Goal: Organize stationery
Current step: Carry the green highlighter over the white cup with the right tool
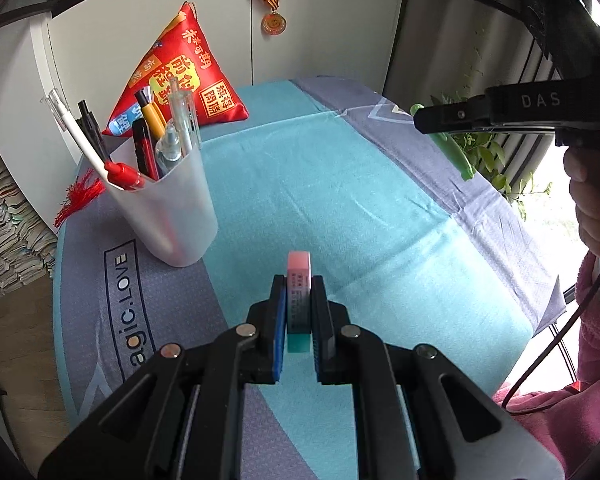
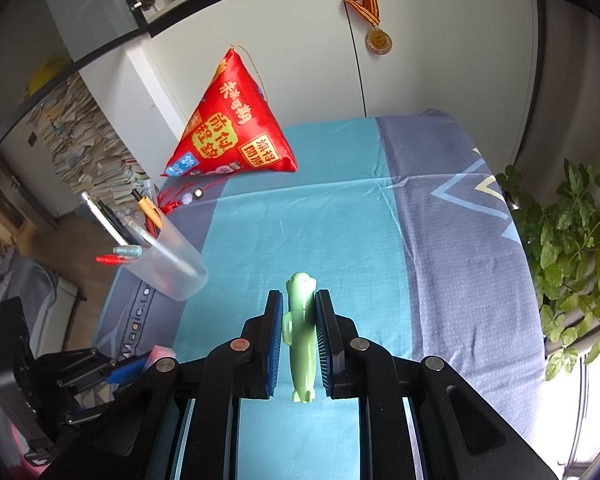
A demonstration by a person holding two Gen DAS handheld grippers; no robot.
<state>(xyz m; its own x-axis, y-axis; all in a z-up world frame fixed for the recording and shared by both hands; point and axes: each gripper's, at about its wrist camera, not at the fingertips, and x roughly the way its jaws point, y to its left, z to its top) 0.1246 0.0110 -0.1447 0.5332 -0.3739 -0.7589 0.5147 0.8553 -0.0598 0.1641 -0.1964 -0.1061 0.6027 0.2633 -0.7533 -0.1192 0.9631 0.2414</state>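
Observation:
My left gripper (image 1: 299,280) is shut on a pink and teal eraser (image 1: 299,298), held upright just above the cloth. My right gripper (image 2: 298,294) is shut on a pale green fish-shaped pen (image 2: 300,332), which sticks out past the fingertips. In the left wrist view the right gripper (image 1: 424,120) hangs at the upper right with the green pen (image 1: 458,156) below it. A translucent pen cup (image 1: 168,208), also seen in the right wrist view (image 2: 168,268), stands at the left of the table with several pens in it.
The table (image 1: 340,184) wears a teal and grey-blue cloth. A red pyramid-shaped pouch (image 1: 180,76) sits at the far left corner, a medal (image 1: 274,22) hangs on the white cabinet, and a leafy plant (image 2: 572,248) grows at the right edge. A person's hand and pink sleeve (image 1: 596,332) show at right.

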